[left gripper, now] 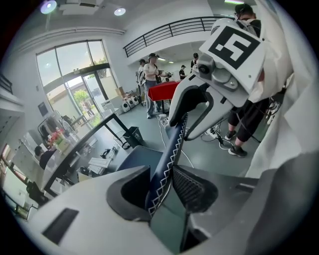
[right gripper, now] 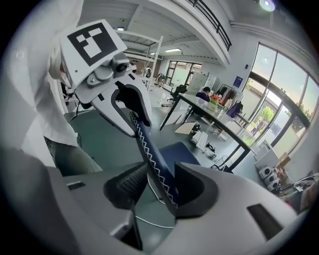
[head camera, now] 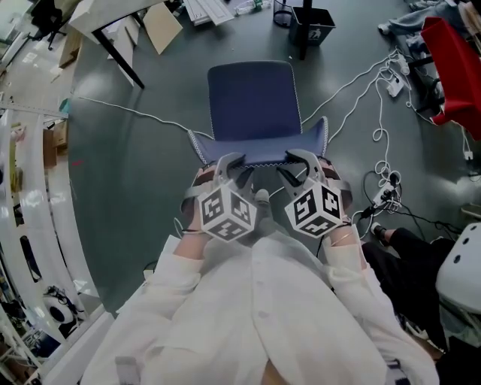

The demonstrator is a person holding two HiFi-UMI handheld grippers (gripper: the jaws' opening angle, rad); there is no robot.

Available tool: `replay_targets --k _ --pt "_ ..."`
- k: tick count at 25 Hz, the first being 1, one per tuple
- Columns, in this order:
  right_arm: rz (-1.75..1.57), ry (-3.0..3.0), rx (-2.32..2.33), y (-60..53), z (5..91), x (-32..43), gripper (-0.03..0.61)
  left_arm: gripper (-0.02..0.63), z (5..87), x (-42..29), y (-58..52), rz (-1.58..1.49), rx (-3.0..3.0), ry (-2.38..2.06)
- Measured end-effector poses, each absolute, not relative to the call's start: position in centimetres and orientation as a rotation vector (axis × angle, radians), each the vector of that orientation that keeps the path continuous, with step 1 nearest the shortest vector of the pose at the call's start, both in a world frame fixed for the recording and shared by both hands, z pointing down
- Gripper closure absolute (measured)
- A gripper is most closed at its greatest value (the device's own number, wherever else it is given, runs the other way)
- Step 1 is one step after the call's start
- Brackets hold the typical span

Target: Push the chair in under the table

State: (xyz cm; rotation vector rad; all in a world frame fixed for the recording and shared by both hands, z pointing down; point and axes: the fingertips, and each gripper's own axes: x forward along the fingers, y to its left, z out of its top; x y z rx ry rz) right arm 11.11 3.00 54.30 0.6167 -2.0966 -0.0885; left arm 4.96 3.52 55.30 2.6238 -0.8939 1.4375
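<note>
Left hand-held gripper (head camera: 234,169) clamped on chair backrest (head camera: 259,150), right hand-held gripper (head camera: 299,167) apart astride it; grey floor (head camera: 135,165), table (head camera: 105,19) beyond.

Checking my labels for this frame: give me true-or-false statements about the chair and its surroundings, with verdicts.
The dark blue fabric chair's backrest runs between the jaws of left gripper and right gripper. True.
The chair is tucked under the white table. False: it stands on open floor, clear of it.
A black bin stands beyond the chair. True.
A box lies on the seat. False: the seat is bare.
</note>
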Motion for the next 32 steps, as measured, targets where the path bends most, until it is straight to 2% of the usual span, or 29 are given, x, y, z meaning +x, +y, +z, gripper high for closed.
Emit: replay_targets --k 1,6,32 --pt "-0.094 -2.094 0.621 2.91 54.28 11.17 0.409 0.471 55.31 4.97 3.57 1.442 2.627 -0.890" --pt "-0.119 -2.094 0.640 2.83 54.38 11.15 0.426 0.486 55.60 5.01 3.78 1.487 2.647 -0.802" --pt "-0.099 -2.092 0.648 2.30 53.99 11.52 0.425 0.489 55.14 5.42 3.06 1.448 2.649 -0.730"
